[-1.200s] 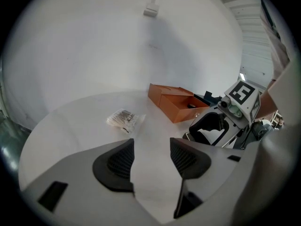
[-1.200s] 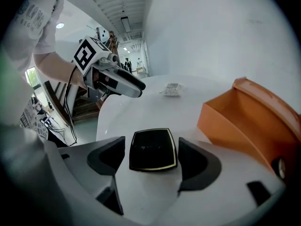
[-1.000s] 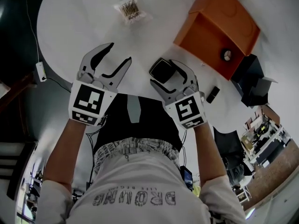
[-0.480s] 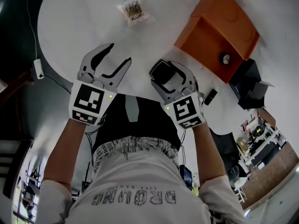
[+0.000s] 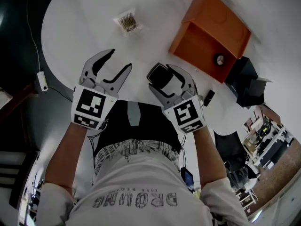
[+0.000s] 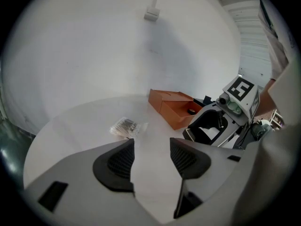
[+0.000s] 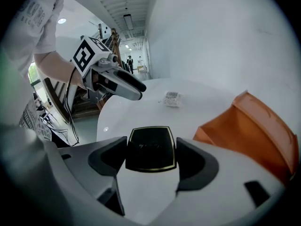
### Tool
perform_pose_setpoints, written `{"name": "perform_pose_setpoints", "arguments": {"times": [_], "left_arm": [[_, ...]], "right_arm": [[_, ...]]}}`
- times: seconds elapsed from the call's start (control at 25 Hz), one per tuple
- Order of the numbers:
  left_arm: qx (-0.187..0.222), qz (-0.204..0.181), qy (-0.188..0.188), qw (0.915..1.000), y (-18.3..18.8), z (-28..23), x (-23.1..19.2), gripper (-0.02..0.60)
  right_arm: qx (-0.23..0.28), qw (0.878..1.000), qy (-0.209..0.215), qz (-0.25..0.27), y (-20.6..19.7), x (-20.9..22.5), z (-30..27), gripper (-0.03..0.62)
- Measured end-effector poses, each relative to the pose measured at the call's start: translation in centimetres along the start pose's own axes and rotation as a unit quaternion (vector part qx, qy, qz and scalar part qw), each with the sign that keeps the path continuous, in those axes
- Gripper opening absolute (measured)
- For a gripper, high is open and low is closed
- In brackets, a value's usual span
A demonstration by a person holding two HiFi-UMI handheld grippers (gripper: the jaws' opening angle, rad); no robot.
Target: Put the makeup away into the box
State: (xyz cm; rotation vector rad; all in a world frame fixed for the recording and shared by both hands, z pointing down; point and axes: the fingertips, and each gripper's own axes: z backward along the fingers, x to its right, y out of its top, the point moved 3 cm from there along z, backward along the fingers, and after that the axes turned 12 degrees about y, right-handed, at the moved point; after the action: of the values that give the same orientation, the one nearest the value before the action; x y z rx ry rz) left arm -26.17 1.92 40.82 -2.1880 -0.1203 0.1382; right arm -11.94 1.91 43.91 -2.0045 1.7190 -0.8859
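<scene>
- The right gripper [image 5: 165, 79] has just been closing, and its pads now press both sides of a black, gold-edged compact [image 7: 150, 147].
- The compact sits squarely between the jaws near the table's near edge, short of the box [image 5: 207, 25] and outside it.
- The left gripper [image 5: 118, 61] hangs beside the right one with its jaws spread wide and nothing between them; only bare table [image 5: 75, 22] shows through the gap.
- The orange box lies open on the white table, up and to the right of the right gripper in the head view and apart from it.
- A small round item [image 5: 219, 58] rests inside the box near its far-right corner.
- A clear packet [image 5: 126, 21] of small brownish pieces lies on the table beyond the left gripper, well apart from the box.
- A person's bare forearms lead down from both grippers in the head view.
</scene>
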Motion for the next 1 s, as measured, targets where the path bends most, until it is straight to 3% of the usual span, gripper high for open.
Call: {"name": "perform_pose_setpoints", "arguments": {"times": [0.28, 0.6, 1.0], "left_arm": [[0.017, -0.024, -0.013, 0.9995, 3.4, 0.2, 0.1, 0.261], [0.026, -0.038, -0.023, 0.9987, 6.4, -1.4, 1.3, 0.261], [0.012, -0.031, -0.022, 0.9992, 7.8, -4.4, 2.3, 0.261]], "right_arm": [[0.03, 0.999, -0.033, -0.004, 2.6, 1.0, 3.1, 0.341], [0.052, 0.995, -0.078, -0.013, 3.4, 5.6, 6.3, 0.341], [0.051, 0.994, -0.084, -0.041, 1.8, 11.0, 7.2, 0.341]]}}
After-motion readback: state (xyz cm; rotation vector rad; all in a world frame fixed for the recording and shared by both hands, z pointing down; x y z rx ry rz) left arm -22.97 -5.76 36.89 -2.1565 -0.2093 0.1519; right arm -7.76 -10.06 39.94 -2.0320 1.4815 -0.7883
